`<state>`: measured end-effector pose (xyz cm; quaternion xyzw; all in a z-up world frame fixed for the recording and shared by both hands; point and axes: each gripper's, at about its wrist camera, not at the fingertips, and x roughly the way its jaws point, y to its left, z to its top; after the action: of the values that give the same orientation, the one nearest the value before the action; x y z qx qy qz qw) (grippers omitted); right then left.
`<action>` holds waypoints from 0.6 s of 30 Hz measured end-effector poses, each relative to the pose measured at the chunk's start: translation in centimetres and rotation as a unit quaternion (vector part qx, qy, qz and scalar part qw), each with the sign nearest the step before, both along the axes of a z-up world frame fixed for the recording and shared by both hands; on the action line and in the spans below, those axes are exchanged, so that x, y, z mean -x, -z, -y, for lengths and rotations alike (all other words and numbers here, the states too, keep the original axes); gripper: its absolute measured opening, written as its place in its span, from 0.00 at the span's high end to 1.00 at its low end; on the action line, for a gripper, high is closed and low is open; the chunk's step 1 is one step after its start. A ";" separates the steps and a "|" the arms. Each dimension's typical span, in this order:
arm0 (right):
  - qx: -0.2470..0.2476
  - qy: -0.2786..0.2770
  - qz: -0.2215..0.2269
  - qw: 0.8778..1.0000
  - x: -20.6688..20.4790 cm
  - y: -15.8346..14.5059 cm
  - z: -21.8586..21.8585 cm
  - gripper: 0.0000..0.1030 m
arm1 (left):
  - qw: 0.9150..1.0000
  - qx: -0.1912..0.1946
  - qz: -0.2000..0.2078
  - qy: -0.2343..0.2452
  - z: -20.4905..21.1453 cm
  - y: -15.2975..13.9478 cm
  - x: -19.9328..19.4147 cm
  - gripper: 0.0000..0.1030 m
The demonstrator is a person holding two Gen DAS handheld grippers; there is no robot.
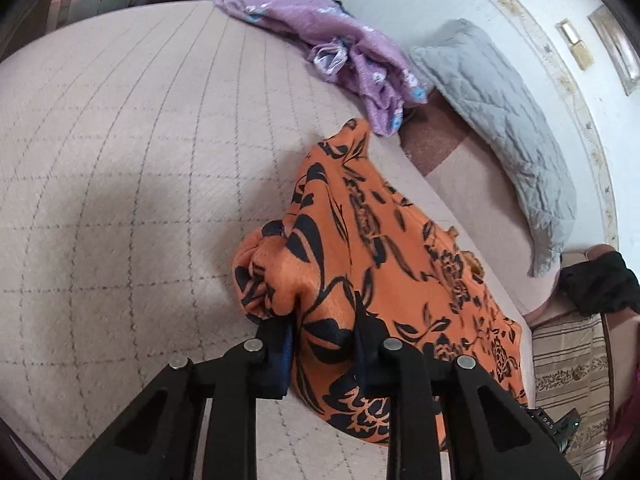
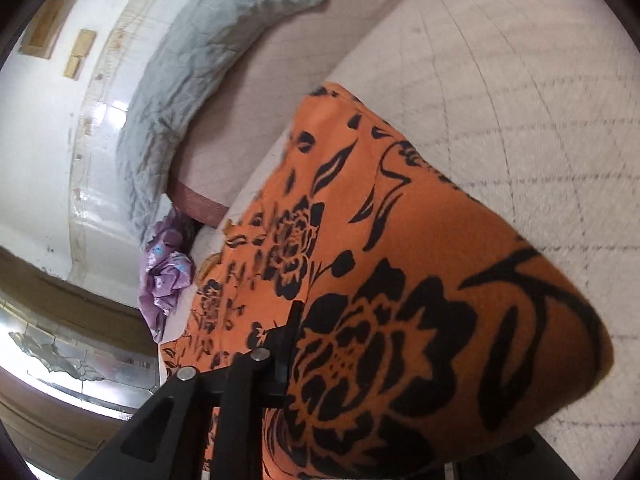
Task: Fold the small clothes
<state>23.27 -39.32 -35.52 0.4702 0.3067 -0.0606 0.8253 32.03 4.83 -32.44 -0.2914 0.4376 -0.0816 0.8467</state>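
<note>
An orange garment with a black flower print (image 1: 380,240) lies on a pale quilted bed (image 1: 140,160) near its right edge. My left gripper (image 1: 324,336) is shut on a bunched fold at the garment's near corner, with cloth pinched between the blue-padded fingers (image 1: 285,346). In the right wrist view the same orange garment (image 2: 400,220) is raised close to the camera and drapes over my right gripper (image 2: 332,364). Only its left finger (image 2: 289,354) shows, pressed against the cloth edge; the other finger is hidden under the fabric.
A crumpled purple flowered garment (image 1: 328,40) (image 2: 164,276) lies at the far side of the bed. A grey quilted pillow (image 1: 500,120) (image 2: 200,60) leans against the white tiled wall. A black cloth (image 1: 600,284) and striped fabric (image 1: 568,380) sit beyond the bed's right edge.
</note>
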 end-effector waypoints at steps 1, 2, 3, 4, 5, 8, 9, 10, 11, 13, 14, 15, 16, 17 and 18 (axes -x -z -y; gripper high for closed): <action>0.006 0.000 0.011 1.000 0.4 -0.7 -0.1 0.80 | 1.000 0.000 0.005 0.004 0.0 -0.5 0.2 0.77; 0.013 0.000 0.019 1.000 0.7 -1.2 -0.3 0.81 | 1.000 0.001 0.010 0.007 0.0 -1.0 0.4 0.78; 0.030 -0.001 0.029 0.999 1.1 -2.2 -0.7 0.81 | 1.000 0.003 0.014 0.009 0.0 -1.5 0.8 0.78; 0.049 -0.003 0.035 0.998 1.4 -3.0 -1.2 0.82 | 1.000 0.006 0.019 0.012 0.0 -2.3 1.3 0.78; 0.069 -0.005 0.041 0.997 1.9 -3.8 -1.7 0.82 | 1.000 0.006 0.020 0.013 0.0 -2.7 1.4 0.78; 0.100 -0.005 0.044 0.994 4.2 -5.4 -2.6 0.82 | 0.999 0.011 0.025 0.023 -0.6 -4.4 3.2 0.78; 0.098 -0.001 0.042 0.994 5.0 -5.7 -2.7 0.82 | 0.999 0.013 0.022 0.023 -0.8 -4.5 3.8 0.78; 0.092 0.001 0.039 0.995 5.8 -5.8 -2.6 0.82 | 0.999 0.017 0.014 0.023 -1.3 -4.6 4.7 0.78; 0.085 0.001 0.037 0.996 6.7 -6.0 -2.5 0.82 | 1.000 0.020 0.004 0.021 -1.5 -4.5 5.4 0.78; 0.074 -0.001 0.032 0.997 9.5 -6.1 -2.2 0.83 | 0.999 0.028 -0.022 0.020 -2.0 -3.9 7.0 0.78; 0.071 -0.001 0.029 0.997 10.4 -6.0 -2.2 0.83 | 0.999 0.023 -0.033 0.023 -2.0 -3.4 8.1 0.78; 0.065 -0.001 0.022 0.998 11.7 -5.8 -2.2 0.83 | 0.999 0.016 -0.040 0.028 -1.9 -2.9 8.9 0.77; 0.061 -0.002 0.012 0.998 12.7 -5.3 -2.1 0.82 | 0.998 0.002 -0.052 0.038 -1.7 -2.2 9.9 0.77; 0.055 -0.006 -0.002 0.998 13.6 -4.6 -1.9 0.82 | 0.996 -0.015 -0.068 0.048 -1.5 -1.3 10.8 0.75; 0.038 -0.016 -0.026 0.999 14.1 -3.5 -1.7 0.80 | 0.995 -0.023 -0.078 0.052 -1.6 -0.8 11.1 0.74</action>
<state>9.22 -37.64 -32.00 0.4316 0.3332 -0.0716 0.8352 20.89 6.39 -31.64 -0.2542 0.5185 -0.0920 0.8112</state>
